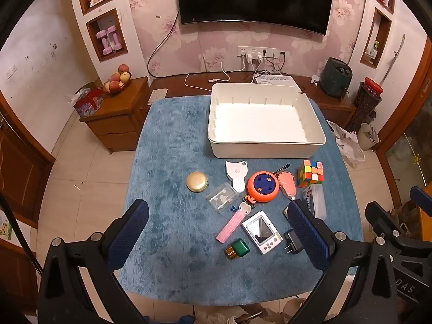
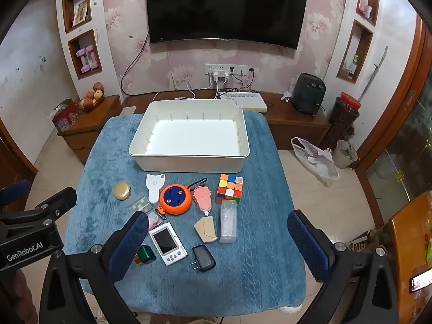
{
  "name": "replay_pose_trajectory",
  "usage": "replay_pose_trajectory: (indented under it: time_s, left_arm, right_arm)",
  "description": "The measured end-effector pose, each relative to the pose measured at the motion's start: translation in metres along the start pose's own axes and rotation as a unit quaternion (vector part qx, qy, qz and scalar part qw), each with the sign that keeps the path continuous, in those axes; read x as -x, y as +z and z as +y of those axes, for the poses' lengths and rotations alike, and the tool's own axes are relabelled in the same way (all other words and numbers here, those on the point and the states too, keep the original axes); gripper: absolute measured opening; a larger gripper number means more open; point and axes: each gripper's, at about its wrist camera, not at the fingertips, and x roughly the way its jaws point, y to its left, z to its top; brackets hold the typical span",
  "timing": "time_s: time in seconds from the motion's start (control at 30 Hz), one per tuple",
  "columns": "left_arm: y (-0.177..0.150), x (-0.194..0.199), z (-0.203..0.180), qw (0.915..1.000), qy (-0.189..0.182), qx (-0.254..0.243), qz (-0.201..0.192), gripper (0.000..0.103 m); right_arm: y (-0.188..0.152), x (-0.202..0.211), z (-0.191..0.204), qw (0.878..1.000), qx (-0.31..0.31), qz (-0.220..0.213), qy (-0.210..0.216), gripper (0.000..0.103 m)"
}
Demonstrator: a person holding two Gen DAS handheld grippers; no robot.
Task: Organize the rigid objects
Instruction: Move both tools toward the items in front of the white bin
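**Both tools raised and released above the near edge; all items on the blue surface**

Pose. Left tool (image 1: 217, 232) sits at the bottom of the left wrist view, blue-padded fingers (image 1: 129, 232) spread wide, nothing between them. It is held above the near part of the surface (image 1: 167, 140), looking down and forward. Right tool (image 2: 217, 245) is in the same attitude in the right wrist view: fingers (image 2: 307, 245) wide apart, released, gripping nothing. The left tool's black body shows at the left edge of the right wrist view.

Task items. White bin (image 1: 266, 145) stands at the far centre of the surface, upper middle of both frames, with nothing seen inside. The small objects lie in a cluster just in front of it, mid-frame: gold round case (image 1: 197, 181), orange round reel (image 1: 263, 186), colour cube (image 1: 310, 174), clear long box (image 2: 229, 224), white handheld device (image 1: 262, 231), black plug adapter (image 2: 203, 257), green and gold box (image 1: 238, 248), pink ruler (image 1: 231, 226). None touches either tool.

Edges and room. The bin's near wall is just beyond the cluster. Bare blue cloth lies at lower centre in both frames, and down the left side of the left wrist view. Past the surface's left and right edges the tiled floor (image 1: 81, 172) is visible. A wooden cabinet (image 1: 113, 118) stands near the far left corner.
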Motion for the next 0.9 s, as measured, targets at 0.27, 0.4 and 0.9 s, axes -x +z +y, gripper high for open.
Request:
replay_pose_trajectory:
  time_s: [0.27, 0.4, 0.9]
  left_arm:
    - [-0.0003, 0.0005, -0.0001, 1.0, -0.005, 0.0, 0.001, 0.102]
    - [0.0, 0.0, -0.0008, 1.0, -0.004, 0.0, 0.003, 0.102]
    - [-0.0038, -0.0005, 0.0003, 1.0, -0.003, -0.001, 0.007, 0.102]
  right_arm:
    - [0.0006, 0.0006, 0.001, 1.0, 0.001, -0.001, 0.002, 0.103]
    - [0.0008, 0.0008, 0.0014, 1.0, 0.001, -0.001, 0.002, 0.103]
    - [0.0005, 0.0019, 0.0042, 1.0, 0.001, -0.002, 0.003, 0.103]
